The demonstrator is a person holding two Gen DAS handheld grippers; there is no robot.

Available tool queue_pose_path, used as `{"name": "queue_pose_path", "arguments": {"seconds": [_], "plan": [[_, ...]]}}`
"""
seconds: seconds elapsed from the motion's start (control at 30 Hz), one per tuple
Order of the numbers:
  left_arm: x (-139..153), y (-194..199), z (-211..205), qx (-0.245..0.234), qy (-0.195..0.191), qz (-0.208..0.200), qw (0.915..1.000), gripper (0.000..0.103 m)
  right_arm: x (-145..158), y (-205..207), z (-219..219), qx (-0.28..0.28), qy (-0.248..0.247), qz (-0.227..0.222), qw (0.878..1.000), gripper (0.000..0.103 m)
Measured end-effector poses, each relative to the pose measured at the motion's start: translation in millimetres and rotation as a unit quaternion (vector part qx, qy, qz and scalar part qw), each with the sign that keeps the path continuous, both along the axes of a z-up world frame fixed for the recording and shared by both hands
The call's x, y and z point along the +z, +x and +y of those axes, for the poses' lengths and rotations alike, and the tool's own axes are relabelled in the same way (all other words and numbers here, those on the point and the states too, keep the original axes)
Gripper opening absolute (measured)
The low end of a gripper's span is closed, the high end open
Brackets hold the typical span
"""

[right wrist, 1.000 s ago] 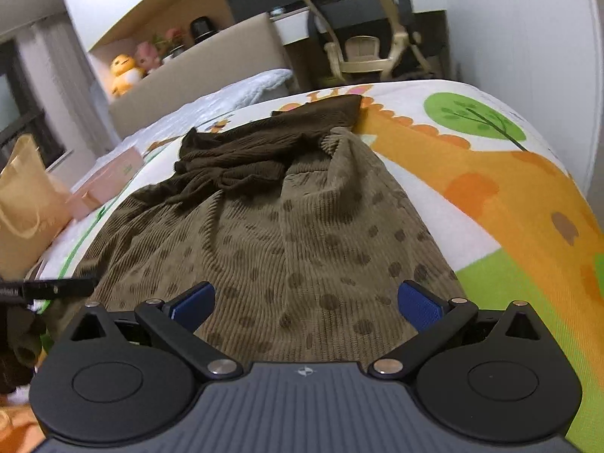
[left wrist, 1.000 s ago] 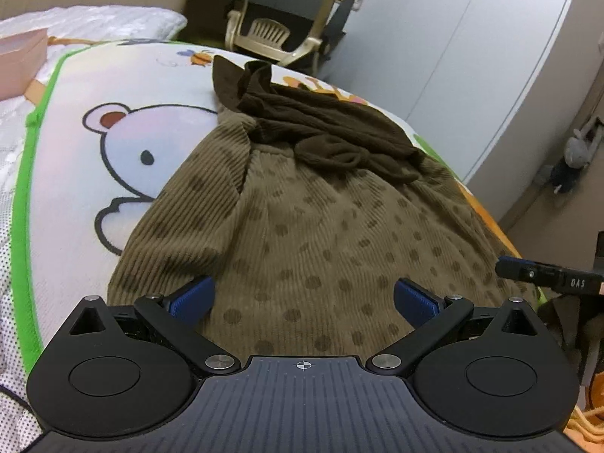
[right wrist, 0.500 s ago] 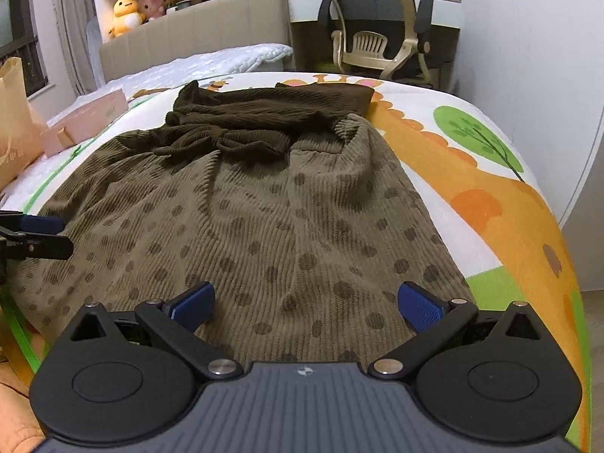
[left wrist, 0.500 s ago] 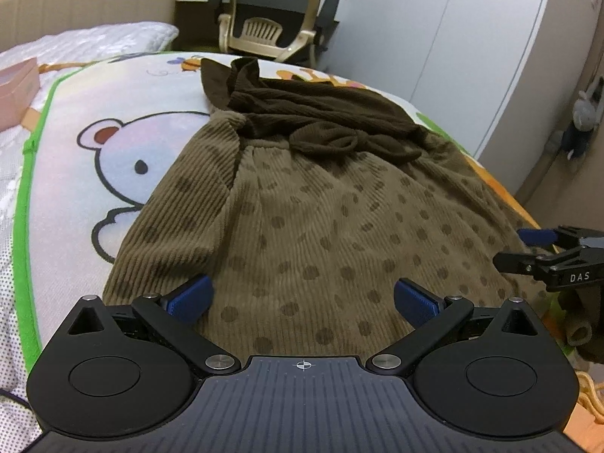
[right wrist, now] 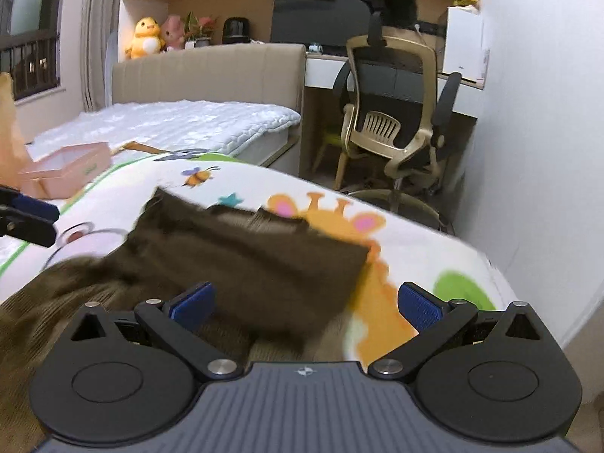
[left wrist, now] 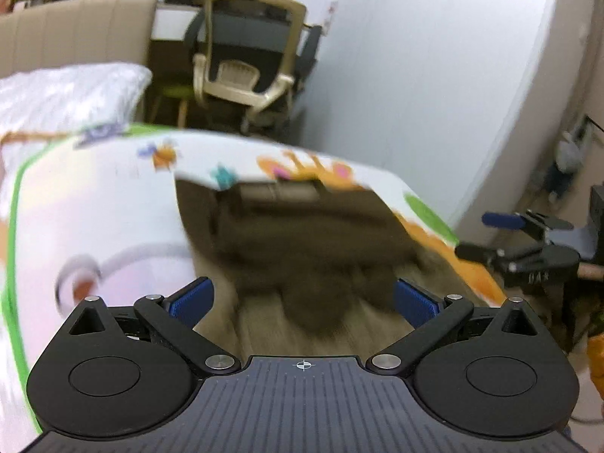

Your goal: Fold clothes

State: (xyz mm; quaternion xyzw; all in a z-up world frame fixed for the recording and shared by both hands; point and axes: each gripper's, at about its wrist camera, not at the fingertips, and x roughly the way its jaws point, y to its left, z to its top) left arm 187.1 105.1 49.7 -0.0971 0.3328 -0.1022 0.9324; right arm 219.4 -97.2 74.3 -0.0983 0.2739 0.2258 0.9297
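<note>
A brown dress with a dark knit top and an olive dotted corduroy skirt lies on a cartoon-print mat on the bed; it is motion-blurred. In the right wrist view the dark top lies ahead and the skirt spreads to the left. My left gripper is open and empty over the skirt. My right gripper is open and empty over the top's right side. The right gripper also shows in the left wrist view, and the left gripper in the right wrist view.
An office chair stands at a desk beyond the bed's far edge. A pink box and a white quilt lie at the far left. A white wardrobe wall runs along the right.
Both grippers have moved forward along the dress toward its dark top and tilted up, so more of the room shows. Both stay open and empty.
</note>
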Motion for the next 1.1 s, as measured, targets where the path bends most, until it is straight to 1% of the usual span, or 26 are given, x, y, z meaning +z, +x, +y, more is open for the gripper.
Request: {"name": "queue_pose_path", "arguments": {"seconds": [0.07, 0.13, 0.17, 0.27, 0.3, 0.33, 0.37, 0.4, 0.43, 0.47, 0.53, 0.6, 0.63, 0.67, 0.7, 0.73, 0.77, 0.8, 0.87, 0.9, 0.93, 0.97, 1.0, 1.03, 1.07, 1.1], "plan": [[-9, 37, 5, 0.016, 0.005, 0.020, 0.9997, 0.103, -6, 37, 13, -0.009, -0.007, 0.013, 1.000, 0.103], [-18, 74, 10, 0.033, 0.010, 0.040, 0.9986, 0.103, -20, 69, 21, -0.024, -0.020, 0.022, 0.999, 0.101], [-25, 88, 12, 0.040, 0.020, 0.047, 0.9979, 0.103, -29, 83, 22, -0.034, -0.027, 0.035, 0.998, 0.097], [-43, 109, 22, 0.063, 0.070, 0.058, 0.9938, 0.103, -59, 118, 15, -0.069, -0.040, 0.092, 0.993, 0.096], [-48, 114, 27, 0.072, 0.090, 0.061, 0.9915, 0.103, -66, 124, 8, -0.077, -0.031, 0.111, 0.990, 0.096], [-51, 116, 34, 0.080, 0.101, 0.064, 0.9896, 0.103, -66, 127, 1, -0.080, -0.010, 0.123, 0.989, 0.096], [-54, 118, 42, 0.087, 0.110, 0.068, 0.9878, 0.103, -63, 129, -5, -0.082, 0.014, 0.131, 0.988, 0.092], [-54, 118, 51, 0.094, 0.107, 0.071, 0.9872, 0.103, -59, 132, -12, -0.084, 0.038, 0.139, 0.986, 0.088], [-51, 118, 57, 0.094, 0.086, 0.070, 0.9894, 0.103, -56, 134, -18, -0.085, 0.062, 0.148, 0.983, 0.083], [-49, 119, 63, 0.092, 0.062, 0.069, 0.9915, 0.103, -56, 139, -19, -0.087, 0.071, 0.153, 0.982, 0.081], [-43, 120, 74, 0.089, 0.012, 0.065, 0.9939, 0.103, -59, 152, -16, -0.092, 0.072, 0.161, 0.980, 0.079], [-48, 129, 73, 0.088, -0.022, 0.073, 0.9932, 0.103, -62, 164, -12, -0.097, 0.073, 0.169, 0.978, 0.070], [-51, 133, 71, 0.088, -0.039, 0.077, 0.9924, 0.103, -66, 170, -12, -0.099, 0.083, 0.178, 0.975, 0.059], [-54, 138, 70, 0.087, -0.055, 0.082, 0.9913, 0.103, -72, 176, -12, -0.101, 0.096, 0.191, 0.972, 0.057], [-57, 141, 66, 0.086, -0.053, 0.081, 0.9916, 0.103, -74, 179, -10, -0.095, 0.111, 0.197, 0.970, 0.057], [-61, 145, 62, 0.085, -0.047, 0.079, 0.9922, 0.103, -76, 180, -9, -0.085, 0.125, 0.199, 0.968, 0.053], [-65, 148, 58, 0.084, -0.040, 0.076, 0.9927, 0.103, -77, 182, -5, -0.075, 0.137, 0.203, 0.967, 0.053], [-68, 152, 56, 0.082, -0.043, 0.074, 0.9929, 0.103, -79, 184, 0, -0.064, 0.147, 0.208, 0.965, 0.053], [-72, 158, 50, 0.079, -0.047, 0.070, 0.9934, 0.098, -80, 183, 13, -0.043, 0.129, 0.199, 0.971, 0.052], [-74, 160, 46, 0.078, -0.044, 0.066, 0.9938, 0.097, -81, 182, 20, -0.033, 0.115, 0.192, 0.974, 0.048], [-74, 161, 42, 0.070, -0.038, 0.060, 0.9950, 0.084, -80, 180, 23, -0.027, 0.108, 0.191, 0.975, 0.040], [-75, 162, 39, 0.057, -0.033, 0.056, 0.9962, 0.059, -79, 178, 24, -0.022, 0.104, 0.194, 0.975, 0.026], [-75, 163, 37, 0.052, -0.030, 0.057, 0.9966, 0.055, -77, 175, 25, -0.018, 0.101, 0.197, 0.975, 0.019], [-73, 162, 36, 0.054, -0.027, 0.055, 0.9967, 0.045, -74, 173, 24, -0.017, 0.106, 0.200, 0.974, 0.016], [-70, 159, 37, 0.054, -0.029, 0.051, 0.9968, 0.028, -67, 166, 20, -0.016, 0.112, 0.195, 0.974, 0.015], [-63, 153, 39, 0.051, -0.037, 0.044, 0.9971, 0.025, -59, 158, 17, -0.014, 0.116, 0.186, 0.976, 0.015]]}}
